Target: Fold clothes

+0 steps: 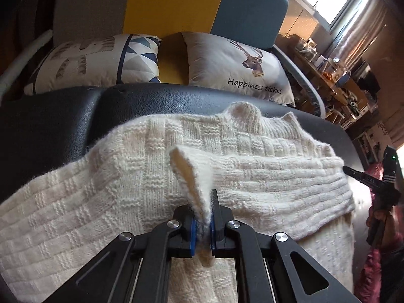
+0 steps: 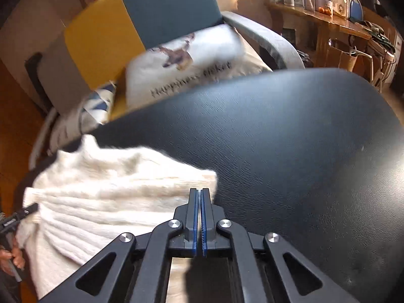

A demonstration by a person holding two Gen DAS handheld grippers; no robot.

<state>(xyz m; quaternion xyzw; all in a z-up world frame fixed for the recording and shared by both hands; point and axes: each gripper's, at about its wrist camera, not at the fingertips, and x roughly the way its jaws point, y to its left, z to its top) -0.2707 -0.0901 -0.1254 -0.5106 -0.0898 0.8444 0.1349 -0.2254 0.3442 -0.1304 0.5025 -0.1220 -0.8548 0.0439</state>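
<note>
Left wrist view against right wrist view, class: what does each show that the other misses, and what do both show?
Left only: the left gripper shut on a cream knitted sweater fold, and a patterned cushion's full face. Right only: the right gripper, fingers closed on nothing, over bare black leather surface. Both: sweater, leather surface, the "Happiness ticket" cushion.

Sweater (image 1: 151,151) fuzzy cream knit; table (image 2: 290,139) black grained leatherette, glossy.

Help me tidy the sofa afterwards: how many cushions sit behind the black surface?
2: a feather-and-triangle patterned cushion on the left, a deer "Happiness ticket" cushion to its right. Others may be hidden below the edge.
</note>
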